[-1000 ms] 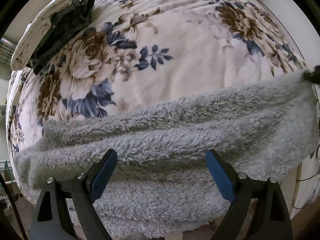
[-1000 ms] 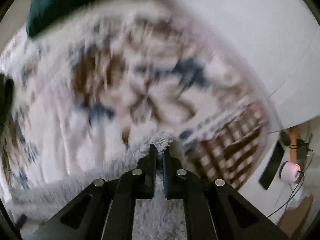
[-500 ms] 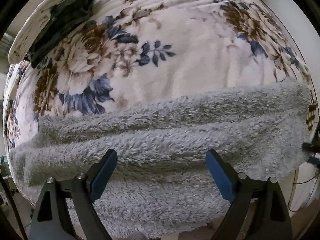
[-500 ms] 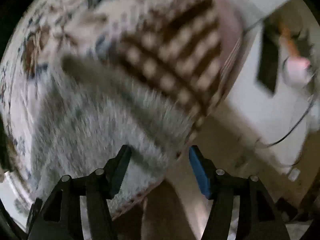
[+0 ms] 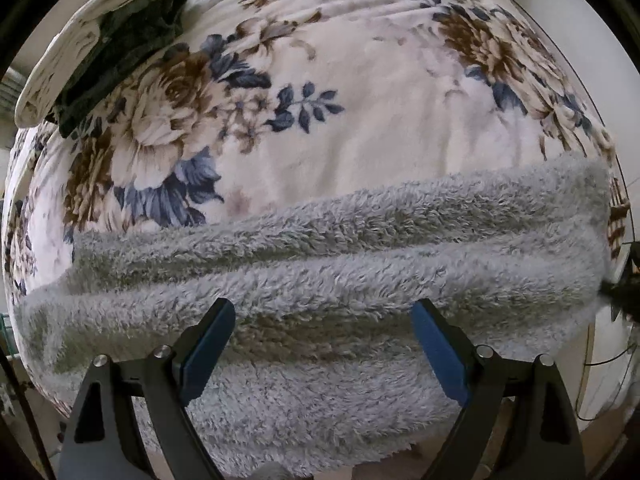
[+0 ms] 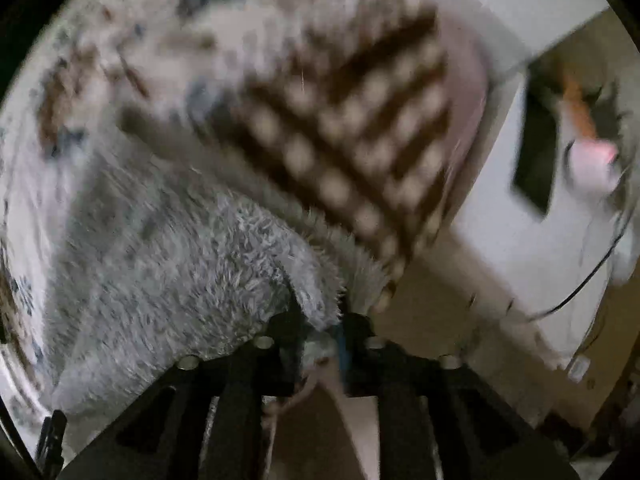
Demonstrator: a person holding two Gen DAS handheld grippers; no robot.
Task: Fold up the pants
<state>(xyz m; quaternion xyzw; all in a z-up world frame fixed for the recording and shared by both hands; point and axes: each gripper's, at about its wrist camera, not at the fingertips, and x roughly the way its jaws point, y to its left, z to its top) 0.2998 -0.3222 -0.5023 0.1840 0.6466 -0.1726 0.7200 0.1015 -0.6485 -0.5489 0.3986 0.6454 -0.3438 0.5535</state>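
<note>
The grey fluffy pants point(image 5: 340, 272) lie stretched across the near edge of a bed with a floral blanket point(image 5: 360, 92). My left gripper point(image 5: 324, 336) is open and empty, its blue-padded fingers hovering over the middle of the pants. In the blurred right wrist view, my right gripper point(image 6: 320, 332) is shut on the lower corner of the pants point(image 6: 180, 264) at the bed's edge. The right gripper also shows at the far right of the left wrist view point(image 5: 624, 300).
A dark green garment point(image 5: 120, 48) and a folded white cloth point(image 5: 72, 48) lie at the far left of the bed. A brown checked cloth point(image 6: 352, 132) lies beside the pants. A white wall, cables and a pink device point(image 6: 592, 160) are at right.
My right gripper let go of the upper pants edge, swung down open, and has now shut on a lower corner at the bed's edge. The left gripper stayed open and nearly still.
</note>
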